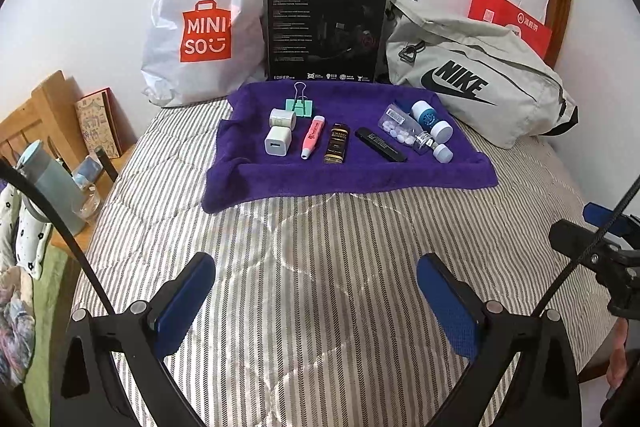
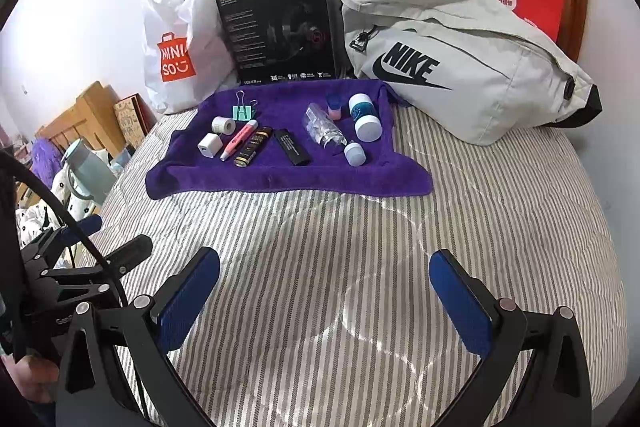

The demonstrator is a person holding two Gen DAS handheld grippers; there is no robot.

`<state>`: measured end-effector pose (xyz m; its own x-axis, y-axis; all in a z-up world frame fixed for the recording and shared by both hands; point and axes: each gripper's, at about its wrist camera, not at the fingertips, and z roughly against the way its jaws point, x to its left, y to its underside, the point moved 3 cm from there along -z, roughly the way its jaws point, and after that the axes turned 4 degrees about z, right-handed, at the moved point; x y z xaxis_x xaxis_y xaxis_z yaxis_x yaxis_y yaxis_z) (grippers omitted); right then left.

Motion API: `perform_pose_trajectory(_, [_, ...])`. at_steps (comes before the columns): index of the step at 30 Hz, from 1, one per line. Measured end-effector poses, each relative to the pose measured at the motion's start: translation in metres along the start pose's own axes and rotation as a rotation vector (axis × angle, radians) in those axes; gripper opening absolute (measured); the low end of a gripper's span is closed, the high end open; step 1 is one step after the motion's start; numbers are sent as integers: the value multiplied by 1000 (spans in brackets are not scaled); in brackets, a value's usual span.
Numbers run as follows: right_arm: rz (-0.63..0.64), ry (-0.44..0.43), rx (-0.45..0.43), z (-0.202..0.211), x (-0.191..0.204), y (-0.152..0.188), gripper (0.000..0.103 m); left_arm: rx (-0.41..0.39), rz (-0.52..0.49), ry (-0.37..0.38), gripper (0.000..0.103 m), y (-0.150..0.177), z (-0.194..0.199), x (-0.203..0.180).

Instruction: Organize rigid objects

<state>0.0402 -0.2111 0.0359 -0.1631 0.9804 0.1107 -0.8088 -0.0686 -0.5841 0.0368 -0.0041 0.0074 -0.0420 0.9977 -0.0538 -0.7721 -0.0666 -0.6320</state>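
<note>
both tongs, left tongs (image 1: 316, 291) and right tongs (image 2: 324, 287), hang agape and empty over the striped bed (image 1: 320, 235). the small objects lie well ahead, mid-frame, on the purple towel (image 1: 352, 175). the pink pen (image 1: 311, 136) points its long axis almost straight toward the left tongs, likely the nearer.

Purple towel (image 2: 280, 175) of small items on striped bedding (image 2: 360, 247), wide-spread right hand-held gripper (image 2: 324, 291) above.
</note>
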Motion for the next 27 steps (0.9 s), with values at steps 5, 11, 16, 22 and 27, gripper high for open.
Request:
perform_pose_trajectory(5, [16,6,2,3,5,4,103,5,-3,0,102,1,4,0])
perform_pose_trajectory(11, [23,7,3,6,6,8,103,-4,-17,6,102,3,8,-3])
perform_pose_trajectory(16, [21,17,7,7,3,8,103,-3,-23,3,102,2,8,-5])
perform_pose_trajectory(22, [14,20,5,7,-1,9,103,4,-20,-10,102,2,7,-3])
perform_pose_trajectory(27, [12,17,5,8,-3,9,103,3,-17,-15,102,1,8,-1])
